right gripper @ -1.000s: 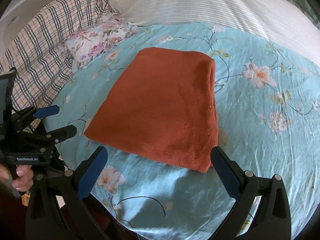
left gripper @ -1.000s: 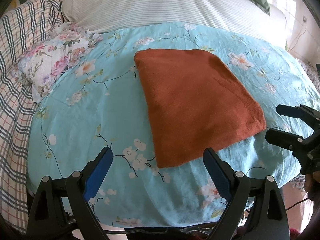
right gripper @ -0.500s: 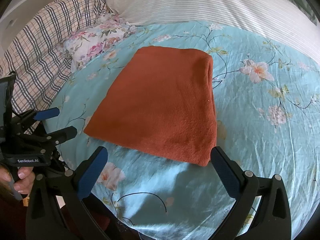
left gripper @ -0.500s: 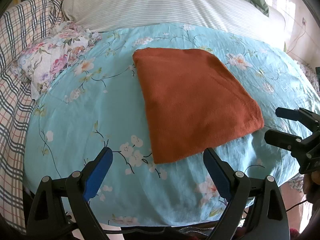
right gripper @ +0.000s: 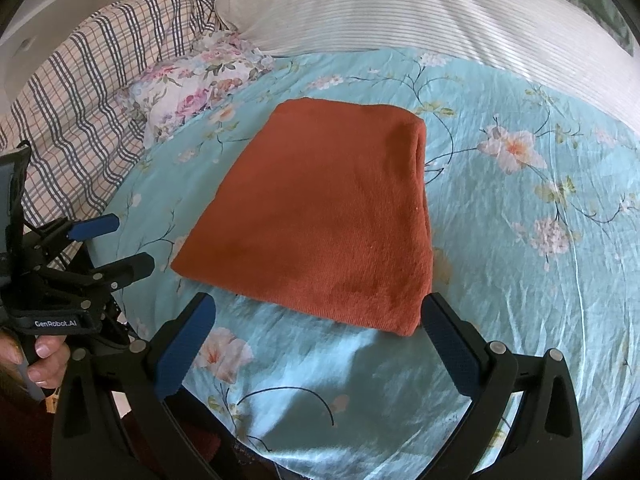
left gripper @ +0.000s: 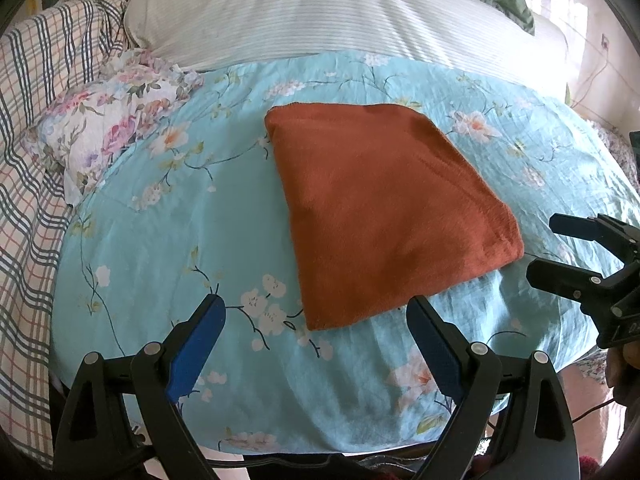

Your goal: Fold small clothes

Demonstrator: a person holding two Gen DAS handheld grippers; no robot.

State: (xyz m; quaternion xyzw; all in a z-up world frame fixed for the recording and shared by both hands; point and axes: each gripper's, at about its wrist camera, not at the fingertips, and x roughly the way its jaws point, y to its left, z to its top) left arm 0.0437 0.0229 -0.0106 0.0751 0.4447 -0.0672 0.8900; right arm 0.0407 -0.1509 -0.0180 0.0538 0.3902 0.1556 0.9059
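Right wrist view: left gripper (right gripper: 120, 242) reads "GenRobot.AI"; both grippers apart, empty.

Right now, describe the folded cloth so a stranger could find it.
Start at the light blue flowered sheet covering the bed. Near its middle lies a flat, folded rust-orange cloth. It is the only plain, unpatterned piece there.

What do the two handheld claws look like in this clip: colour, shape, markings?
Both are black plastic frames with silver rivets and two long fingers. The left claw and right claw carry blue pads on the inner faces of the fingers. White lettering "GenRobot.AI" marks the left one's body, seen from the right camera, where bare fingertips grip its handle. No sleeve shows.
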